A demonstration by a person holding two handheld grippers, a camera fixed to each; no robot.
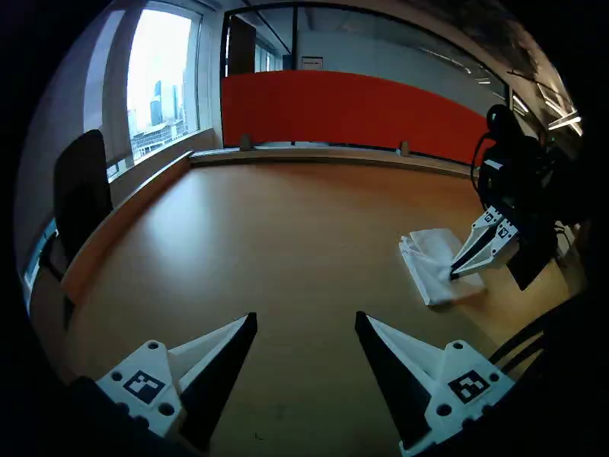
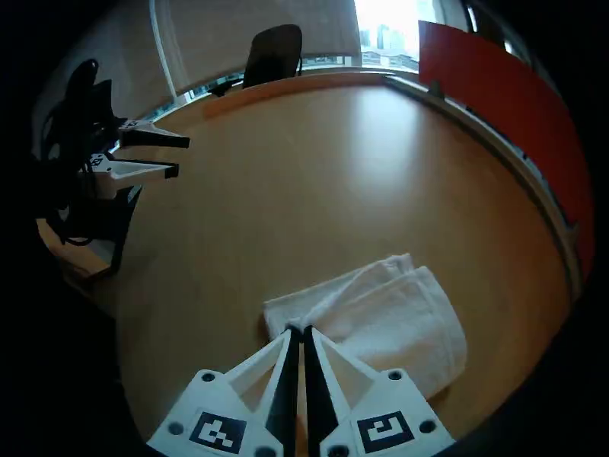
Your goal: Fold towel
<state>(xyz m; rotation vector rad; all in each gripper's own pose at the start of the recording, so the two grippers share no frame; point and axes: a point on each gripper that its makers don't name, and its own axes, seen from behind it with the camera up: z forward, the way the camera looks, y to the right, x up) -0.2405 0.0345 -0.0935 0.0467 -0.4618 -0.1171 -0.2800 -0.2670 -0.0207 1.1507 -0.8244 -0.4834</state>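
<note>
A broad wooden table (image 1: 266, 228) in a window-lit office carries one white towel (image 2: 396, 320), lying doubled over in a thick bundle. The right gripper (image 2: 298, 329) sits at the towel's near edge, its fingers drawn almost together; whether cloth is pinched between them cannot be told. From those tips the towel's long axis slants away to the right. The left gripper (image 1: 304, 314) hangs well apart from the towel, spread wide over bare wood, so the right is nearer. A red partition (image 1: 342, 107) and a black chair (image 2: 274, 46) stand far beyond the towel, obstructing nothing.
</note>
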